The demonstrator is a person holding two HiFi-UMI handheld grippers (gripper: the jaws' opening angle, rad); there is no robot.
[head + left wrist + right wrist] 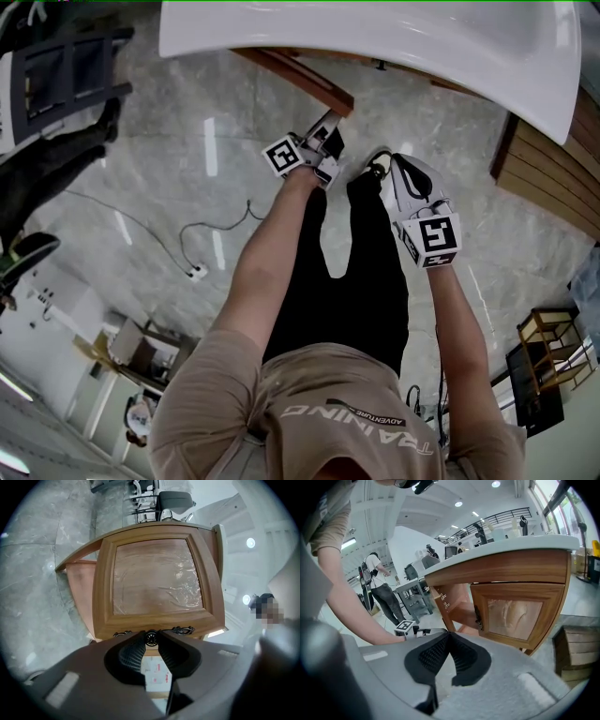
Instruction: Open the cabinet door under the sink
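A white sink [375,37] tops a wooden cabinet [520,569]. In the head view, one cabinet door [302,77] juts out from under the sink, swung open. My left gripper [325,141] is at its edge. In the left gripper view the panelled door [154,581] fills the frame, and the left gripper [151,638] is shut on its small dark knob [151,637]. The right gripper view shows the cabinet's open left side [457,606] and a second door [518,613] still closed. My right gripper [449,634] is shut on nothing and hangs apart from the cabinet [386,171].
A cable and plug [197,248] lie on the marble floor at the left. Slatted wooden crates [553,173] stand right of the cabinet, with a small rack [553,347] nearer me. A person [379,592] and desks are in the background.
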